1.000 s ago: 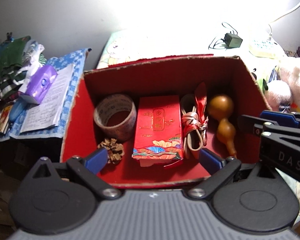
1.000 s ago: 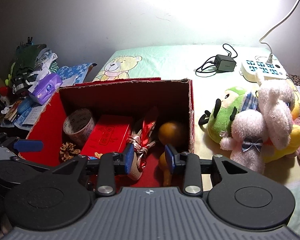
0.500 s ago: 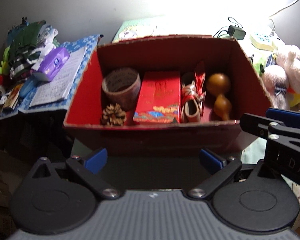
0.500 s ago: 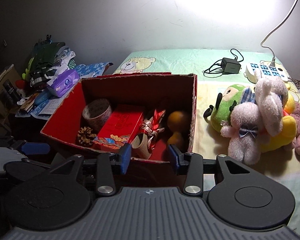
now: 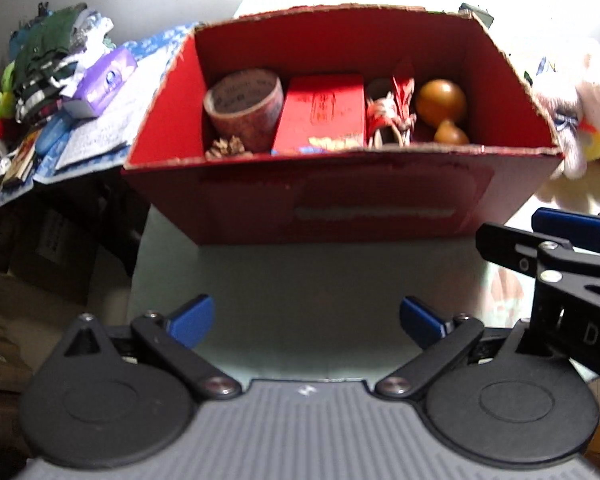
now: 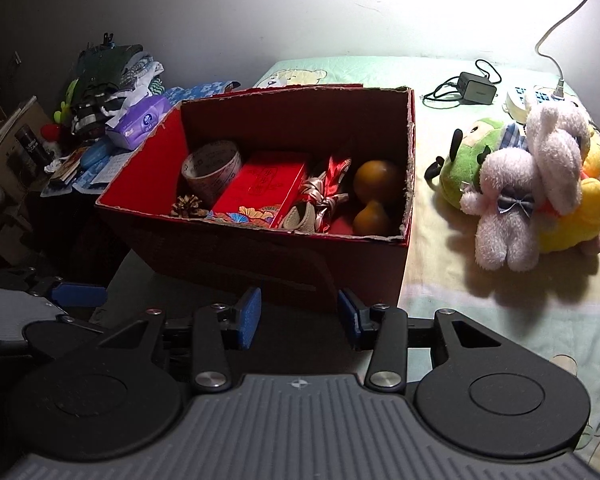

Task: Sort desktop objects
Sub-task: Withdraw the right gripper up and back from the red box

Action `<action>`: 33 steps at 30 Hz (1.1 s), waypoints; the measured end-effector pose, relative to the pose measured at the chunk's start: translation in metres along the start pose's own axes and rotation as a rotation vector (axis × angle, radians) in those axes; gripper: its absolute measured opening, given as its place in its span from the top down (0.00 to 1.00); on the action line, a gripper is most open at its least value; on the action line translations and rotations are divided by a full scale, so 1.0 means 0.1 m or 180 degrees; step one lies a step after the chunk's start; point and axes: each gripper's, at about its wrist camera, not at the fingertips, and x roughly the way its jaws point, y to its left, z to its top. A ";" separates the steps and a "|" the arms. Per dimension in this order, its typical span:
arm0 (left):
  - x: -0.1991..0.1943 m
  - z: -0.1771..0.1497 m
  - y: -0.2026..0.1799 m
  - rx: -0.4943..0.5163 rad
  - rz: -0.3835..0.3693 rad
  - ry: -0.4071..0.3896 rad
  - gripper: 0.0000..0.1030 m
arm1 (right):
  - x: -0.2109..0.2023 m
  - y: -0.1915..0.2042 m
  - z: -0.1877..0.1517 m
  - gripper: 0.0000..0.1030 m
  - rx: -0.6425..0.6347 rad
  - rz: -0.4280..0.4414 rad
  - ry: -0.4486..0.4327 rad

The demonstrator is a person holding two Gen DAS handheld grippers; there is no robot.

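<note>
Both our tools are empty: the left gripper [image 5: 306, 322] gapes wide, the right gripper [image 6: 299, 317] has just been opening with nothing between its pads. Ahead of both sits the red cardboard box [image 6: 260, 256] — tape roll, red packet, ribboned shoe and tan gourd [image 6: 374, 196] inside. We judge the next pick is the plush toys [image 6: 528, 188], ahead and right of the right gripper — swing across level, clearing the box's corner.

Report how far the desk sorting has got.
Done, it seems: the red box holds a tape roll, pine cone, red packet, ribbon bundle and gourd. In hand: nothing; the left gripper and right gripper are both open and empty in front of the box, the right's jaws just widened. Left: possibly the plush toys beside the box.
</note>
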 end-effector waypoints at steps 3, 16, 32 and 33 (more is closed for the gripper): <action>0.06 -0.05 -0.01 0.0039 -0.0005 0.0108 0.03 | 0.02 0.01 -0.04 0.55 0.0023 0.0021 0.0097; 0.32 -0.28 -0.02 0.0070 -0.0154 0.0574 0.03 | 0.16 0.06 -0.24 0.54 0.0035 0.0094 0.0560; 0.05 0.04 0.22 0.0113 -0.0220 0.0454 0.03 | 0.09 0.16 0.03 0.54 0.0051 0.0419 0.0518; 0.02 0.07 0.23 0.0124 -0.0215 0.0414 0.03 | 0.08 0.16 0.06 0.54 0.0055 0.0429 0.0492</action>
